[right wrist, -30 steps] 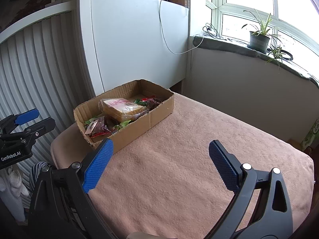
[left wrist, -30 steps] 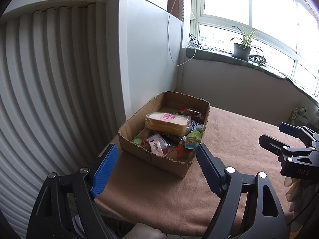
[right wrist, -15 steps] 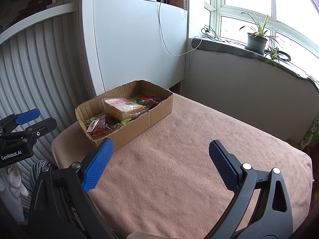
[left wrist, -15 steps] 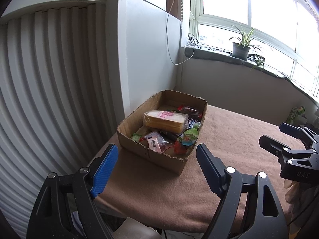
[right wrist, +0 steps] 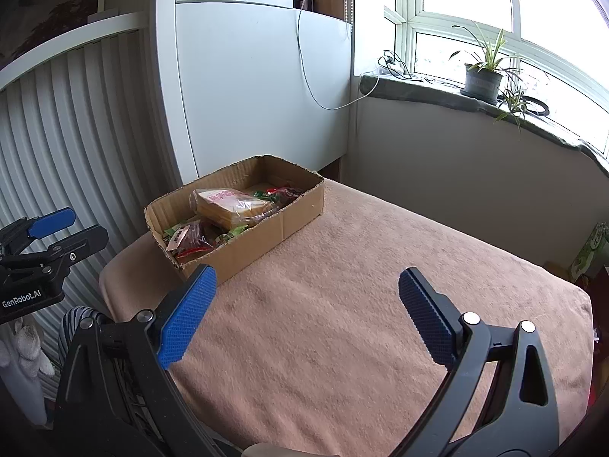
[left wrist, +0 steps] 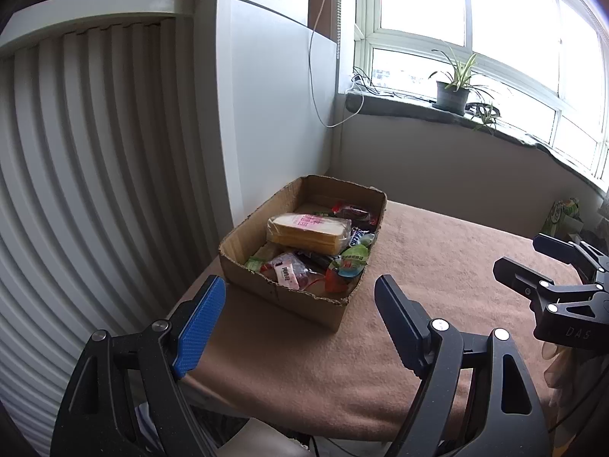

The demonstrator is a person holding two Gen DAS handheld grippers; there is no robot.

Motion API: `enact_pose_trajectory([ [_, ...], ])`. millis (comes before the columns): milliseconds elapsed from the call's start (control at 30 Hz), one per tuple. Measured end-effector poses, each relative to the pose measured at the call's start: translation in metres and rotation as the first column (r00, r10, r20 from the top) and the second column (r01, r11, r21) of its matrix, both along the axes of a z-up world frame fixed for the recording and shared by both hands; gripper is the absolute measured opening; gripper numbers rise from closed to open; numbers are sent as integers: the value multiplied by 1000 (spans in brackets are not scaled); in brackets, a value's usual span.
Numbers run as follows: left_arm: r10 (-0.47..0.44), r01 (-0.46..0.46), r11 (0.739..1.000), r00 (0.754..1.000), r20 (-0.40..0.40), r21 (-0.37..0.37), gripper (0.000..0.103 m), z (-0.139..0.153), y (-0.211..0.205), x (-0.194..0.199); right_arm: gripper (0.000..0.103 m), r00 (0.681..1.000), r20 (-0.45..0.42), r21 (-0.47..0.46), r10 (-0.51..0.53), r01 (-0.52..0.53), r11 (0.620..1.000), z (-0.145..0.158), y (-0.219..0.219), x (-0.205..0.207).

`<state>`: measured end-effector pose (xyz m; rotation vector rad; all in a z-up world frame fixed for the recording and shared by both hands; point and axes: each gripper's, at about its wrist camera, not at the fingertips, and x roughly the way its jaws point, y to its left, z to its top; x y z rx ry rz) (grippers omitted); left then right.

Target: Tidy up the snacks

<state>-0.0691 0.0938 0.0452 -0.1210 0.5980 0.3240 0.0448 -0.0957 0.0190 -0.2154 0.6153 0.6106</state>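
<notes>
On the worktop (right wrist: 342, 304), draped in a tan cloth, 1 cardboard box (left wrist: 304, 266) sat at the far left corner, close against the white cabinet (right wrist: 247, 87). All visible snacks lay inside it: a wrapped bread loaf (left wrist: 308, 232) on top, a red-and-clear packet (left wrist: 287, 272) at the near end, a green-lidded cup (left wrist: 352, 261) beside it, and dark wrappers (left wrist: 354, 213) toward the far end. Nothing lay loose on the cloth. Judged from this, the gathering looked done or not yet begun; which of the 2 was unclear, since the box contents were jumbled, not sorted.

Left gripper (left wrist: 300, 316) hovered short of the box's near wall, jaws wide apart, holding nothing. Right gripper (right wrist: 304, 304) hung over bare cloth, well apart from the box, jaws likewise spread and empty.

Around: a ribbed white radiator (left wrist: 95, 171) at left, a potted plant (right wrist: 481, 76) on the windowsill, a dangling cable (right wrist: 316, 87), and a green carton (right wrist: 590, 251) beyond the far right edge, probably off the worktop. Nothing blocked the path to the box; its raised walls were the only hindrance.
</notes>
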Motion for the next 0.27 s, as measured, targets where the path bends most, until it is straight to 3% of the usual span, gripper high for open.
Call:
enact_pose_trajectory([
  [267, 1, -1, 1000, 1000, 9, -1, 81, -1, -1, -1, 98, 1000, -4, 0, 1, -1, 1000, -1, 0, -1],
])
